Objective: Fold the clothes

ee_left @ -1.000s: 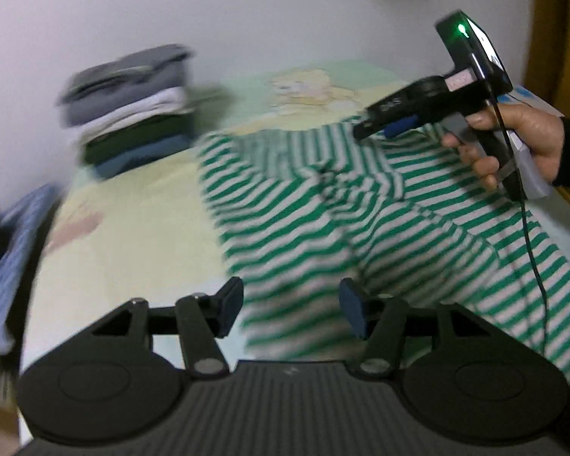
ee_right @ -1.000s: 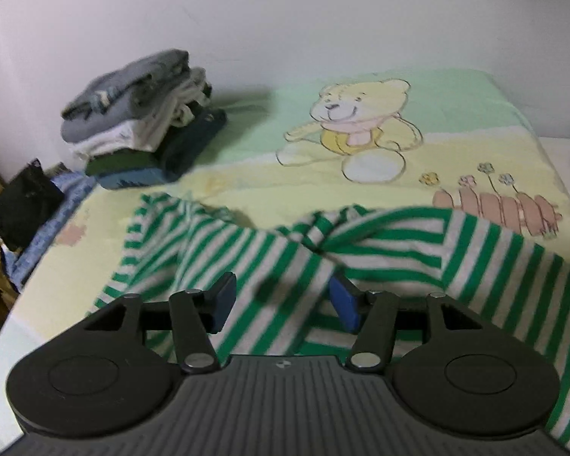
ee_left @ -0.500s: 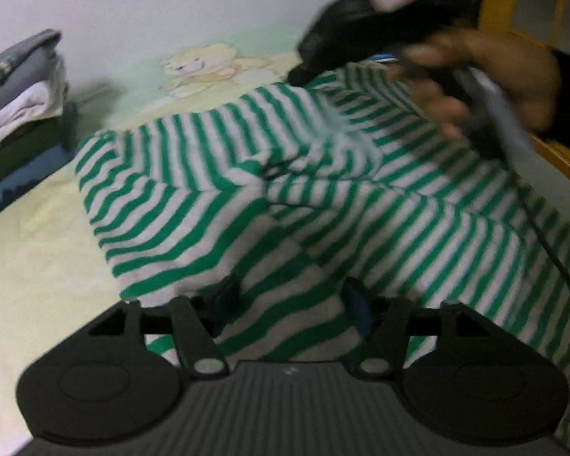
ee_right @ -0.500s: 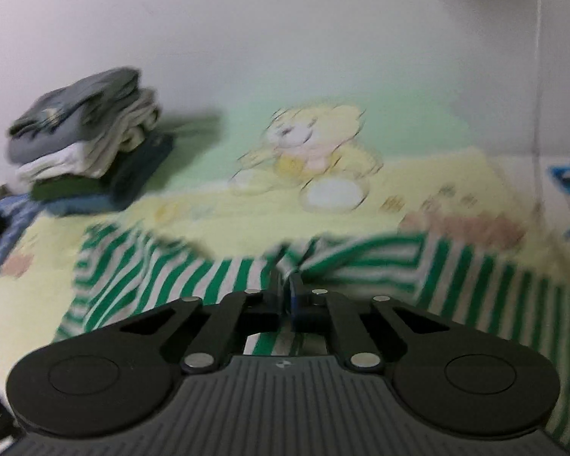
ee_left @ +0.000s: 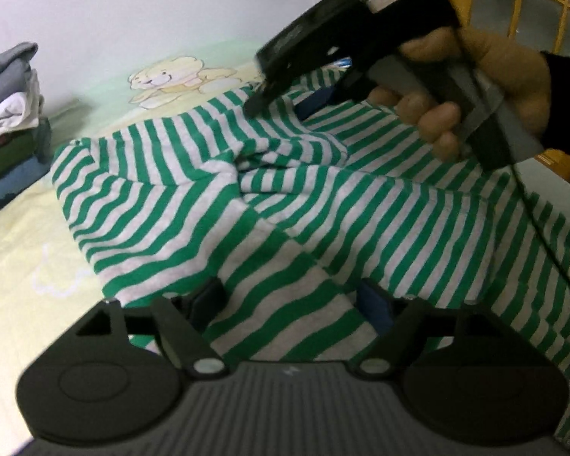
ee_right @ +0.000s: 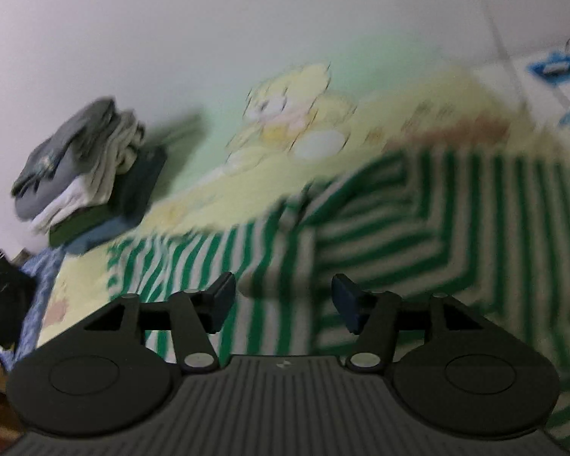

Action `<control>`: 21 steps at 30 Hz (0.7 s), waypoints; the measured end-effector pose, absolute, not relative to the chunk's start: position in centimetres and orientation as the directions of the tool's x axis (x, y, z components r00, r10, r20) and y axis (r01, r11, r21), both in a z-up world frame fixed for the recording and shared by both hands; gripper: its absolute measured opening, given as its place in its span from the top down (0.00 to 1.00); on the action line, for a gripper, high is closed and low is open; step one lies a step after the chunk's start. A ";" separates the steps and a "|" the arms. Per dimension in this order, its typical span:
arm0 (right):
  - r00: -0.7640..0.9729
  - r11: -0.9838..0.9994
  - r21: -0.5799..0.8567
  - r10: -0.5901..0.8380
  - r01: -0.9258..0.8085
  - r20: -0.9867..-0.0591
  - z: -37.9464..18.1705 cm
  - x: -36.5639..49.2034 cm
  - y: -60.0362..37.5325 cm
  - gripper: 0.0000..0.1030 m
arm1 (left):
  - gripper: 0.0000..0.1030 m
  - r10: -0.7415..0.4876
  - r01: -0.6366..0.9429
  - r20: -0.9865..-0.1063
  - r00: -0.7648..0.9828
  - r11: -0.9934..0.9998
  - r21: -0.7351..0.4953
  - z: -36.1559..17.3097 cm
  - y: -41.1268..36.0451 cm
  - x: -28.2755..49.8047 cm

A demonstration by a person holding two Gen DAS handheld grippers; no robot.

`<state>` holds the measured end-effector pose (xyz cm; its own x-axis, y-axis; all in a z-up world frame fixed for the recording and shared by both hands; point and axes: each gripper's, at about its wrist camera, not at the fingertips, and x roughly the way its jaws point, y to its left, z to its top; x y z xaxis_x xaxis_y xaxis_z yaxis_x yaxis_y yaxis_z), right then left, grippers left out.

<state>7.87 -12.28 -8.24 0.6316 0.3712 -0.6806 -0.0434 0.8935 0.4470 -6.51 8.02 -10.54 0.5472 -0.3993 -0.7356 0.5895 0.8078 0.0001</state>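
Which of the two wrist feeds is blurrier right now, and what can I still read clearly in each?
Right wrist view: heavily motion-smeared; striped garment, bear print and folded stack all soft; only the right gripper is sharp. Left wrist view: clearer; stripes crisp near the left gripper, hand blurred, fisheye bending at the edges.

Both grippers are matte black: a ribbed plate behind two round discs, angled links with silver screws, blue-faced pads on the fingers (ee_left: 376, 304). Behind the right gripper (ee_left: 277, 104), a hand (ee_left: 475, 91) in a dark sleeve; a thin black cable trails back.
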 end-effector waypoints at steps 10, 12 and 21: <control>0.682 0.982 0.165 0.184 -0.094 -0.708 -9.1 11.6 -8.4 0.94 | 0.22 -0.412 0.608 -0.734 0.540 0.794 0.002 -10.6 8.2 -6.6; 0.700 0.988 0.108 0.153 -0.109 -0.698 -9.3 12.0 -7.8 0.94 | 0.22 -0.413 0.609 -0.734 0.540 0.793 0.002 -10.6 8.3 -6.6; 0.759 0.986 0.163 0.141 -0.046 -0.635 -6.3 8.2 -10.4 0.51 | 0.17 -0.425 0.621 -0.729 0.537 0.784 0.000 -10.9 8.3 -6.6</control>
